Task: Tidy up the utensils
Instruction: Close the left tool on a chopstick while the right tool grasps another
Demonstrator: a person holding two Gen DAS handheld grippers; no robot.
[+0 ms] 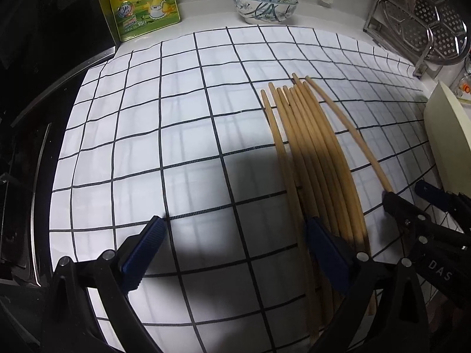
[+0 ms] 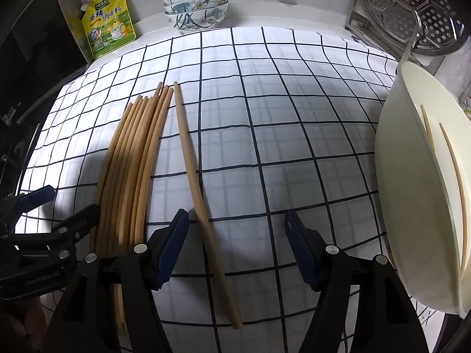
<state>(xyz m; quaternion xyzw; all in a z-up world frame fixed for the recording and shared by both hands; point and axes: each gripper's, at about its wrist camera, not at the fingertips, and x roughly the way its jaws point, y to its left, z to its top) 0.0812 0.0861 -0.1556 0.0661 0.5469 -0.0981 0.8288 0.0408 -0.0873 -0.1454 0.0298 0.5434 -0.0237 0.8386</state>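
Chopsticks on the cloth: one bundle (image 2: 129,173) of about nine, plus one loose chopstick (image 2: 194,182). Chopsticks in the white container (image 2: 412,206): two (image 2: 453,176). Stacked bowls (image 2: 195,6): three. Seasoning bag (image 2: 107,19): one. Perforated steamer trays (image 2: 412,14): count unclear.

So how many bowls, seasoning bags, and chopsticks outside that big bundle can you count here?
Bowls: 3, stacked
Seasoning bag: 1
Lone chopstick on the cloth: 1
Chopsticks in the cream tub: 2
Total: 7
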